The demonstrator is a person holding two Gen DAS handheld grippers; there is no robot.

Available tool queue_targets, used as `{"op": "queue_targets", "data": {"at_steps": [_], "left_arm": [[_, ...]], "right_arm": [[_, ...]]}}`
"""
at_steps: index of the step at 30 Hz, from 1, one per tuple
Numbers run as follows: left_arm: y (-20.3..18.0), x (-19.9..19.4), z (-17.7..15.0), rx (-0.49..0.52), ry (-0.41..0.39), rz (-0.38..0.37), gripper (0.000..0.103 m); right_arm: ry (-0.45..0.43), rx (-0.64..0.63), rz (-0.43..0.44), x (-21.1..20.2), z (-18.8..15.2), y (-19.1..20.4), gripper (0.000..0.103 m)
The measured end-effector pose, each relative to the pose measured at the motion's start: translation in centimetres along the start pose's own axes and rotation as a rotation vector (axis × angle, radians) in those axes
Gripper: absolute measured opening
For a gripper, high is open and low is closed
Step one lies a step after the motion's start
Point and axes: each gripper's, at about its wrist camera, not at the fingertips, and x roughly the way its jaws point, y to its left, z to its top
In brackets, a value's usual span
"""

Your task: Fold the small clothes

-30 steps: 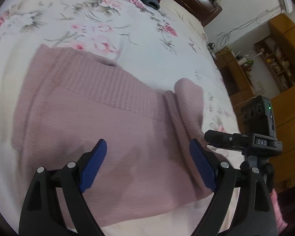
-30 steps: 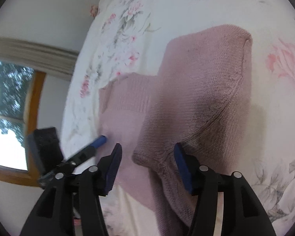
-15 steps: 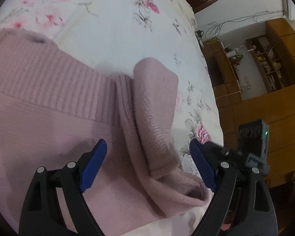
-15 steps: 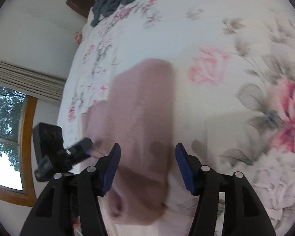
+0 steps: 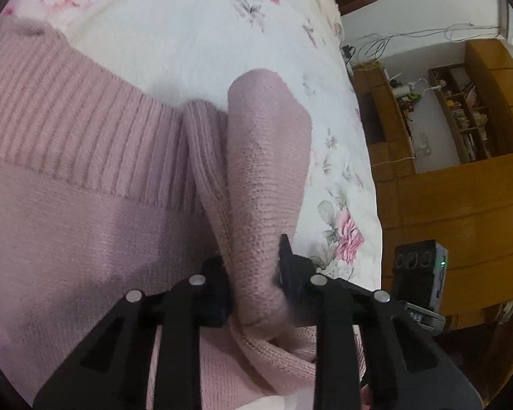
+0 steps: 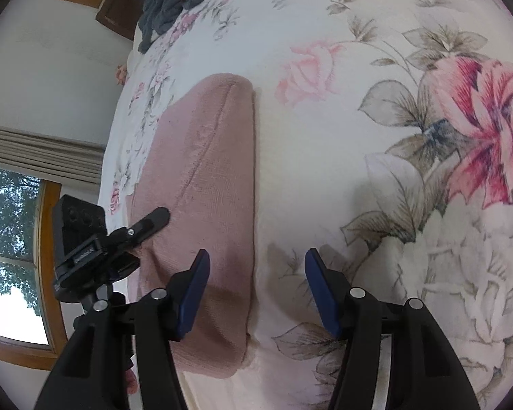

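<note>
A pink knitted sweater (image 5: 85, 205) lies on the floral bed sheet (image 5: 195, 34). Its sleeve (image 5: 266, 177) is folded back along the right side. My left gripper (image 5: 253, 273) is shut on the near end of that sleeve, the knit pinched between its fingers. In the right wrist view the same sweater (image 6: 205, 177) lies to the left, and my right gripper (image 6: 256, 290) stands open just above its right edge and the bare sheet (image 6: 359, 136), holding nothing. The left gripper (image 6: 154, 220) shows at the left there, tip on the sweater.
A pile of grey and red clothes (image 6: 174, 0) lies at the far end of the bed. Wooden cabinets and shelves (image 5: 461, 136) stand past the bed's right edge. A window (image 6: 13, 239) and curtain are to the left in the right wrist view.
My left gripper moved right over the sweater and shut on the folded sleeve's end. My right gripper let the sleeve go, swung right off the sweater and stays open.
</note>
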Motion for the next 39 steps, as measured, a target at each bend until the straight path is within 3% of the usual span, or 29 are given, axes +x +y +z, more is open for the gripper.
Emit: {"op": "queue_targets", "data": {"at_steps": [11, 26, 32, 39], "left_arm": [[-0.1, -8.2, 0.1, 0.059, -0.143, -0.067, 0.019], [9.3, -22.1, 2.2, -0.047, -0.321, 0.046, 0.018], [15.3, -22.9, 1.9, -0.138, -0.312, 0.072, 0.018], [17.6, -21.0, 1.1, -0.102, -0.262, 0.129, 0.021]], "right_arm": [[0.009, -0.060, 0.006, 0.7, -1.3, 2.1, 0.060], [0.086, -0.234, 0.050, 5.4, -4.2, 9.1, 0.063], [0.134, -0.285, 0.108, 7.7, -5.3, 12.8, 0.065], [0.195, -0.305, 0.106, 10.7, -6.7, 14.4, 0.065]]}}
